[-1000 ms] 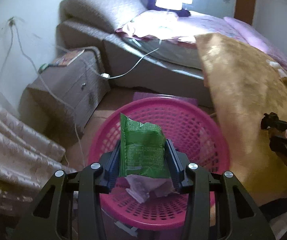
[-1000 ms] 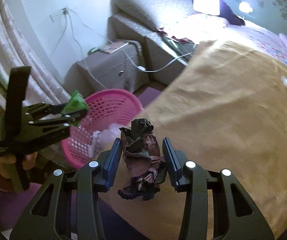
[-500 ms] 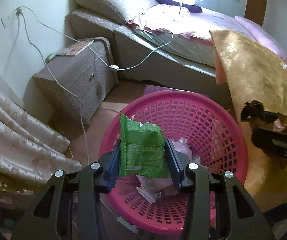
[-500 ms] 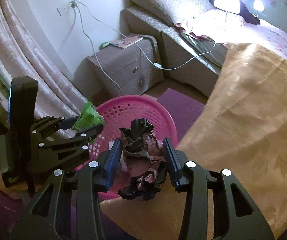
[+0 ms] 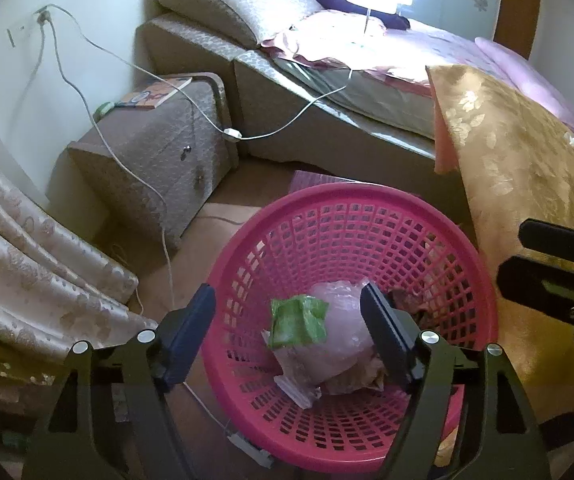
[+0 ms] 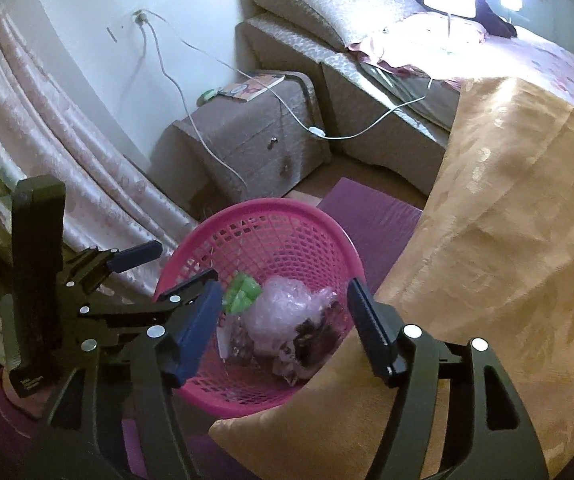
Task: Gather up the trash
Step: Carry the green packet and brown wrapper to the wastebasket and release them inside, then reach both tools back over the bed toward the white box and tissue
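Observation:
A pink mesh basket (image 5: 367,200) stands on the floor beside the bed; it also shows in the right wrist view (image 6: 263,208). Inside lie a green wrapper (image 5: 297,320), clear crumpled plastic (image 5: 339,340) and a dark crumpled wrapper (image 6: 315,336). The green wrapper (image 6: 241,292) shows in the right wrist view too. My left gripper (image 5: 287,332) is open and empty above the basket. My right gripper (image 6: 283,320) is open and empty above the basket's right side. The left gripper (image 6: 159,264) shows at the basket's left rim.
A gold bedspread (image 6: 507,240) hangs right of the basket. A grey nightstand (image 5: 159,152) with a book stands at the back left. A white cable (image 5: 159,200) trails to the floor. Curtains (image 5: 27,272) hang on the left. A purple mat (image 6: 371,220) lies behind the basket.
Both grippers have opened over the basket. The green wrapper fell from the left one and the dark crumpled wrapper from the right one; both now lie in the basket.

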`<state>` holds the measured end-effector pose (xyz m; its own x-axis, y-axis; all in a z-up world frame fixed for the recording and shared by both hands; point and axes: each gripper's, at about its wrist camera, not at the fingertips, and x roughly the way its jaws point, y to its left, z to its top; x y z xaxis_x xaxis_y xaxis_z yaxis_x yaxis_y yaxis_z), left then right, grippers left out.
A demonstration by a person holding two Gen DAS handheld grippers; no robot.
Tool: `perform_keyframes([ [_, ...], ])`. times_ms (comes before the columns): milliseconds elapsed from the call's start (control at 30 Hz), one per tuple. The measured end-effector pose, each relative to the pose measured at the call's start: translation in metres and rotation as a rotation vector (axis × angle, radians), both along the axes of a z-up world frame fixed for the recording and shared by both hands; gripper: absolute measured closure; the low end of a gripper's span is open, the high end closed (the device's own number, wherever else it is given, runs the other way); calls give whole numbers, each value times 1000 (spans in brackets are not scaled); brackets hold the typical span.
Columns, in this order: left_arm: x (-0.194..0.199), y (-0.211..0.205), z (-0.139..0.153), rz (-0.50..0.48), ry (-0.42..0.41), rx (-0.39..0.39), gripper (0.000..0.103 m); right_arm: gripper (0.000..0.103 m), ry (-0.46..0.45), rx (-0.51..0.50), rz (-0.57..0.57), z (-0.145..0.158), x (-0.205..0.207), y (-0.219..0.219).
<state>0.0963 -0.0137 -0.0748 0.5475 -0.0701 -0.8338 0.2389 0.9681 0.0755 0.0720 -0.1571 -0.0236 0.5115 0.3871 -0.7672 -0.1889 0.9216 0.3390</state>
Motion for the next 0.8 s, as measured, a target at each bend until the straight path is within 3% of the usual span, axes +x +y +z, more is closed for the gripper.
perform_keyframes([
  [433, -7, -7, 6, -21, -35, 1, 25, 39, -65, -34, -54, 11, -28, -19],
  [800, -21, -25, 16, -90, -65, -30, 25, 32, -121, -149, -291, 13, -89, -102],
])
